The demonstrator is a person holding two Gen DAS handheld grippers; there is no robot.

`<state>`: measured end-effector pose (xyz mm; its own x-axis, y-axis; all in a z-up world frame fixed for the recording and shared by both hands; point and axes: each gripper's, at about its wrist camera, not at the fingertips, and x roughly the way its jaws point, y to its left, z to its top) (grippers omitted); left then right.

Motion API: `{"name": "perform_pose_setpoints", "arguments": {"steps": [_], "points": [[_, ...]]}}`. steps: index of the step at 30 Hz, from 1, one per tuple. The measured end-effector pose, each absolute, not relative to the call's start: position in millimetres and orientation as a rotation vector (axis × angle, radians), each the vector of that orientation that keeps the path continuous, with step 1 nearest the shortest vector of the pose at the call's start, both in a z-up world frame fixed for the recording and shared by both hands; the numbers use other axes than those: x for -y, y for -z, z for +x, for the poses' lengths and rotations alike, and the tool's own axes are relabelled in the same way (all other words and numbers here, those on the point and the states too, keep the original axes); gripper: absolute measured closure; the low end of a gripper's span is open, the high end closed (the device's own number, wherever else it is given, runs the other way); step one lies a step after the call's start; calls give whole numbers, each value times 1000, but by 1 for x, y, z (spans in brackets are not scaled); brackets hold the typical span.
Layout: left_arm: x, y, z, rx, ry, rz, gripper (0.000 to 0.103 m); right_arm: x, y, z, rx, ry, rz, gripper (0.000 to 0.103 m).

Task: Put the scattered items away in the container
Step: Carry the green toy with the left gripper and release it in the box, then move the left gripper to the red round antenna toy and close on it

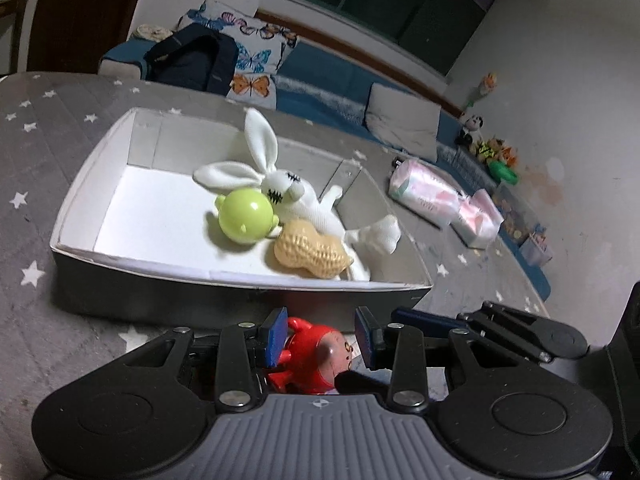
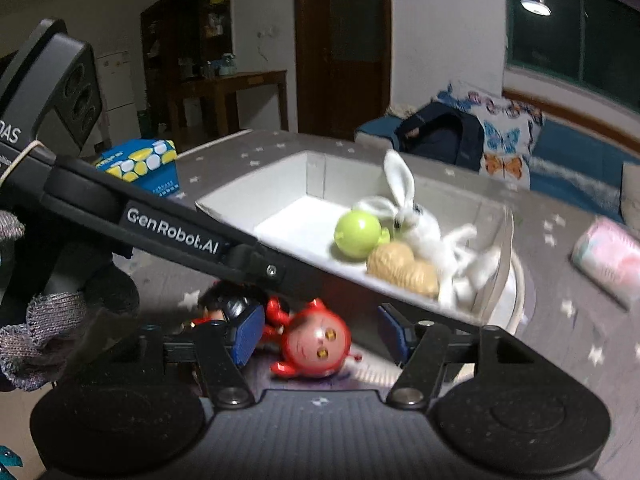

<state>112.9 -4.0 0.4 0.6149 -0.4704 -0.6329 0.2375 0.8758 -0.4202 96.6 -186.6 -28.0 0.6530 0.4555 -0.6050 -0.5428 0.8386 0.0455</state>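
Observation:
A white-lined grey box (image 1: 76, 216) sits on the grey star-patterned table and holds a white plush rabbit (image 1: 296, 196), a lime green ball toy (image 1: 244, 214) and a tan peanut toy (image 1: 310, 254). The box (image 2: 280, 176) also shows in the right wrist view. A red round-headed doll (image 1: 316, 356) lies in front of the box, between the blue pads of my open left gripper (image 1: 322, 338). In the right wrist view the same doll (image 2: 316, 340) lies between the pads of my open right gripper (image 2: 320, 336). The left gripper's arm crosses that view.
A pink-and-white plastic pack (image 1: 440, 200) lies on the table right of the box. A blue and yellow box (image 2: 140, 164) stands at the table's far left. A dark backpack (image 1: 192, 60) and butterfly cushions (image 1: 256, 60) sit on the blue sofa behind.

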Motion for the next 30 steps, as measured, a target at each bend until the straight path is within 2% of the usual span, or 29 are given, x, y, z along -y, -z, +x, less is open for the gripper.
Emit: {"name": "perform_pose_setpoints", "arguments": {"steps": [30], "points": [[4,19,125,-880,436,-364,64,194,70,116,-767,-568,71,41]]}}
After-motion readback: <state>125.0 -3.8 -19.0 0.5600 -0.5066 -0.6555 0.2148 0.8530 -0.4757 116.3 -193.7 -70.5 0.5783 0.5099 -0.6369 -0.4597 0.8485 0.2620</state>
